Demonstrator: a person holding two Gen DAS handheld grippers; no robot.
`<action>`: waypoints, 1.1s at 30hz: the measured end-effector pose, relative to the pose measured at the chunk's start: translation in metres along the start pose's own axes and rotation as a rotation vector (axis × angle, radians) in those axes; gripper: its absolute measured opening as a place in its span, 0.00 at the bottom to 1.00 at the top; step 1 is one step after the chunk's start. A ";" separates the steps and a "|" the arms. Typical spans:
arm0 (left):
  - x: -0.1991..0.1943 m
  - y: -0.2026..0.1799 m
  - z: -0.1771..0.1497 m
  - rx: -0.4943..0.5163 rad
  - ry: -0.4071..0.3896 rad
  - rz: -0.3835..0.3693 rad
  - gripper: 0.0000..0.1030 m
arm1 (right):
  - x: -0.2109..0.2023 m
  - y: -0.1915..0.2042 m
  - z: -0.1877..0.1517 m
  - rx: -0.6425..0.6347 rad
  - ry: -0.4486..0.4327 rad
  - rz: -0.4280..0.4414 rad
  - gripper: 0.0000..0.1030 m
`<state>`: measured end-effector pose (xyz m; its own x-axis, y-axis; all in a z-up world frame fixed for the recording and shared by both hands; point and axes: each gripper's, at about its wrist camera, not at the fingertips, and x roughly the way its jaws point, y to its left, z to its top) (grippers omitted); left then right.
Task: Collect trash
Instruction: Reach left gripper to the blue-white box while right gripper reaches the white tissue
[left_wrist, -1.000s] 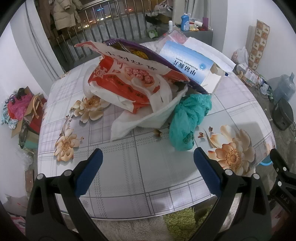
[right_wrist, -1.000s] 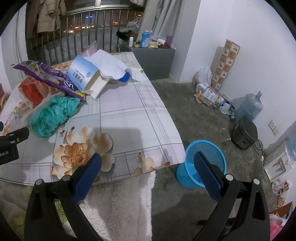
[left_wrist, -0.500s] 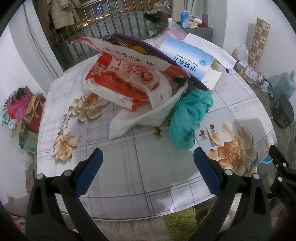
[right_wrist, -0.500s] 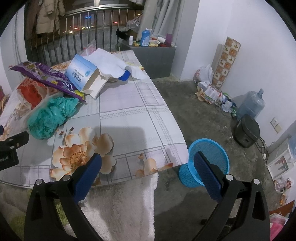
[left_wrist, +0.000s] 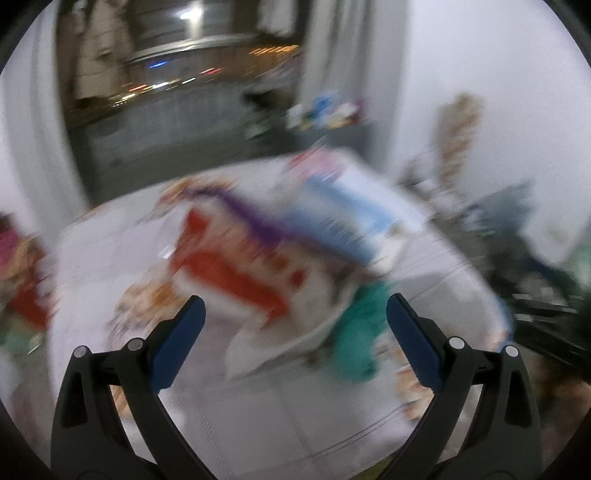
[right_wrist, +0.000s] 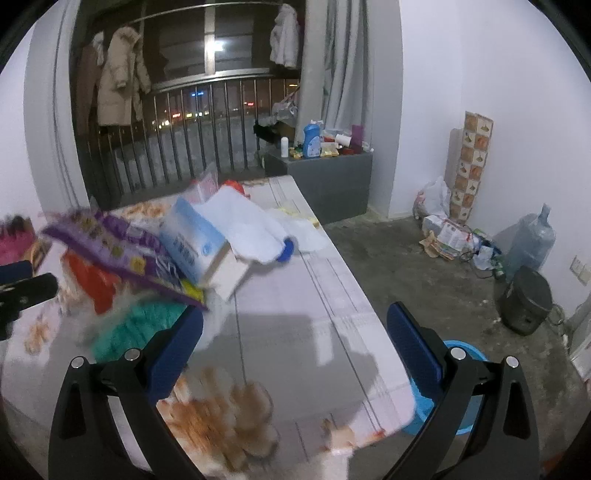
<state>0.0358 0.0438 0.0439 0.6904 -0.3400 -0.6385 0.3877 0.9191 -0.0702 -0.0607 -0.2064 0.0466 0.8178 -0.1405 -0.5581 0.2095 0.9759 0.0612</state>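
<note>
A heap of trash lies on the flowered table (right_wrist: 306, 332). It holds a red and white bag (left_wrist: 236, 273), a purple snack bag (right_wrist: 118, 251), a blue and white carton (right_wrist: 192, 243), a teal plastic bag (left_wrist: 358, 332) and a white cloth (right_wrist: 243, 225). The left wrist view is blurred by motion. My left gripper (left_wrist: 295, 332) is open and empty, just short of the heap. My right gripper (right_wrist: 295, 339) is open and empty above the table's right part. A blue basket (right_wrist: 461, 387) stands on the floor behind its right finger.
A grey cabinet (right_wrist: 325, 177) with bottles stands beyond the table by a railing (right_wrist: 184, 122). Bags and papers (right_wrist: 447, 229), a water jug (right_wrist: 532, 240) and a dark pot (right_wrist: 524, 299) lie along the right wall. The left gripper's body (right_wrist: 22, 288) shows at the left edge.
Both grippers have lifted and tilted up and moved toward the table, so the heap sits lower and closer in view. Both stay open.
</note>
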 end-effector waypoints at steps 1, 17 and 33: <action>-0.003 0.001 0.008 -0.006 -0.019 -0.045 0.91 | 0.003 -0.001 0.003 0.010 0.001 0.009 0.94; 0.077 0.034 0.170 -0.154 0.245 -0.382 0.91 | 0.044 -0.042 0.060 0.224 0.039 0.200 0.78; 0.251 -0.004 0.166 0.508 0.729 -0.442 0.70 | 0.142 -0.048 0.071 0.285 0.217 0.423 0.58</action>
<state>0.3089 -0.0782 0.0107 -0.0581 -0.2693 -0.9613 0.8529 0.4871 -0.1879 0.0833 -0.2851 0.0226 0.7392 0.3206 -0.5923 0.0486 0.8517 0.5217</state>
